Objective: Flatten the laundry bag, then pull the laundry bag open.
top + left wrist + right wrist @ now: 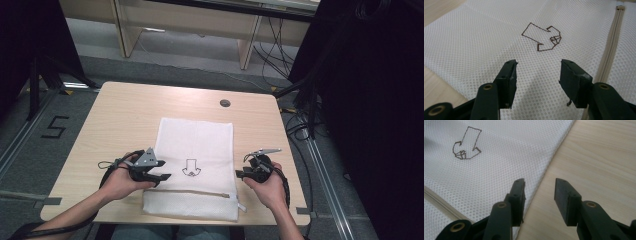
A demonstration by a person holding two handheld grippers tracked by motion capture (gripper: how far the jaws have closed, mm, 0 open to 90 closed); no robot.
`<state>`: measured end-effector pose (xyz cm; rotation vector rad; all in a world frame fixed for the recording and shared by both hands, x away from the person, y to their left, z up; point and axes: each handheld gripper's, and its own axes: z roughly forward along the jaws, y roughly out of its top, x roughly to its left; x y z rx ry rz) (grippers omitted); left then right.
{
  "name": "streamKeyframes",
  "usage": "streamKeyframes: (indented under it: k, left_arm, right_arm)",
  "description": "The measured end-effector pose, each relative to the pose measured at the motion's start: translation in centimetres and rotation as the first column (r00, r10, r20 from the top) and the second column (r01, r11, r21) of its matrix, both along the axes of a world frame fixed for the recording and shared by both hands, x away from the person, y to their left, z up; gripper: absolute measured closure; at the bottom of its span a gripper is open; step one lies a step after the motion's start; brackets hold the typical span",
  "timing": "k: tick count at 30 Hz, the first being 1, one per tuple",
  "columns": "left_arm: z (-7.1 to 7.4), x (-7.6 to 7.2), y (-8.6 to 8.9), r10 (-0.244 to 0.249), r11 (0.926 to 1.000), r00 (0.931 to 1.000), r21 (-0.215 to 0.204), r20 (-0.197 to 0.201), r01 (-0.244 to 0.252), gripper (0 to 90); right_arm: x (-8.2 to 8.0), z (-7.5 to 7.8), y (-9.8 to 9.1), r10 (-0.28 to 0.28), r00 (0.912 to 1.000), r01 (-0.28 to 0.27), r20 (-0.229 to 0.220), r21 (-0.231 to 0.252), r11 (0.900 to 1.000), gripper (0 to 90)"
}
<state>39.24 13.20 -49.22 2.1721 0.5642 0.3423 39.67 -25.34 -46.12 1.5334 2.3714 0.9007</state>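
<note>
A white mesh laundry bag (196, 150) lies flat in the middle of the wooden table (125, 115), with a brown arrow mark (190, 168) and a beige zipper (200, 192) near the front edge. My left gripper (164, 176) rests at the bag's left edge, open; in the left gripper view the mesh bag (474, 45) lies under the empty jaws, arrow mark (542, 37) ahead, zipper (611, 47) at right. My right gripper (241, 174) sits at the bag's right edge, open; its jaws straddle the bag's edge (541, 182) above the bare table (599, 162).
A small dark round grommet (225, 103) sits in the table near its far edge. Beyond the table are wooden furniture legs, cables (280, 45) on the floor and dark stands on both sides.
</note>
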Motion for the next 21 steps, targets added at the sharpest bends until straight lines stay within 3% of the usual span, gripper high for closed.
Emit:
streamKeyframes:
  k: [1,2,5,7,8,11,12,13,14,15,16,17,19,20,21]
  left_arm:
    - [0.0,-0.1,0.0,0.003,1.0,1.0,0.003,0.001,-0.003,46.7]
    - [0.0,-0.1,0.0,0.001,1.0,1.0,0.001,-0.004,-0.001,46.3]
    - [0.1,-0.1,-0.1,0.008,0.9996,0.9999,-0.027,-0.011,-0.009,45.0]
    - [0.3,0.1,-0.1,0.02,0.9994,0.9995,-0.028,-0.026,-0.021,42.3]
    - [0.4,0.1,-0.3,0.045,0.9962,0.998,-0.073,-0.046,-0.048,40.9]
    - [0.4,0.1,-0.4,0.045,0.9961,0.9981,-0.074,-0.042,-0.048,40.4]
    - [0.4,0.2,-0.4,0.039,0.997,0.9984,-0.065,-0.04,-0.042,40.4]
    - [0.2,0.1,-0.6,0.038,0.9967,0.9982,-0.069,-0.045,-0.041,41.3]
    - [0.2,0.1,-0.6,0.038,0.9967,0.9982,-0.069,-0.045,-0.041,41.8]
    - [0.2,-0.1,-0.8,0.019,0.998,0.9981,-0.059,-0.059,-0.022,42.3]
    - [0.2,-0.1,-0.8,0.019,0.998,0.9981,-0.059,-0.059,-0.022,42.5]
    - [0.2,-0.2,-0.9,0.006,0.9988,0.9989,-0.048,-0.046,-0.008,42.7]
    - [0.2,-0.3,-1.0,0.011,0.9981,0.9987,-0.061,-0.05,-0.014,42.6]
    - [0.2,-0.2,-0.9,-0.003,0.9987,0.9992,-0.052,-0.039,0.001,42.5]
    - [0.1,-0.3,-0.9,-0.002,0.9988,0.9993,-0.05,-0.039,0.0,42.6]
  right_arm:
    - [0.1,-0.1,0.0,-0.003,0.9999,0.003,0.01,0.006,1.0,60.9]
    - [0.1,0.2,-0.2,0.003,0.9998,-0.003,-0.02,-0.019,0.9998,60.3]
    - [0.1,0.0,-0.1,-0.025,0.9997,0.025,0.003,0.0,0.9997,60.0]
    - [0.1,0.0,-0.3,-0.005,1.0,0.005,-0.006,-0.001,1.0,60.1]
    - [0.0,0.0,-0.3,-0.004,1.0,0.004,-0.005,-0.027,0.9996,61.1]
    - [-0.1,0.1,-0.4,0.031,0.9995,-0.032,-0.002,-0.033,0.999,66.8]
    - [-0.1,0.0,-0.4,0.05,0.9986,-0.049,0.019,-0.033,0.9982,69.0]
    - [-0.4,0.3,-0.5,0.088,0.9958,-0.09,-0.025,-0.099,0.991,75.2]
    - [-0.4,0.3,-0.5,0.088,0.9958,-0.09,-0.025,-0.099,0.991,75.2]
    - [-0.7,0.4,-0.5,0.093,0.9948,-0.097,-0.042,-0.105,0.9897,82.5]
    - [-0.7,0.4,-0.5,0.093,0.9948,-0.097,-0.042,-0.105,0.9897,82.5]
    - [-1.0,0.6,-0.4,0.105,0.9927,-0.112,-0.059,-0.13,0.9852,88.4]
    - [-1.1,0.7,-0.3,0.113,0.9915,-0.121,-0.064,-0.147,0.9817,89.6]
    - [-1.6,0.9,0.0,0.144,0.9864,-0.155,-0.08,-0.165,0.974,90.0]
    - [-1.9,1.0,0.1,0.146,0.9844,-0.161,-0.098,-0.169,0.9723,90.0]
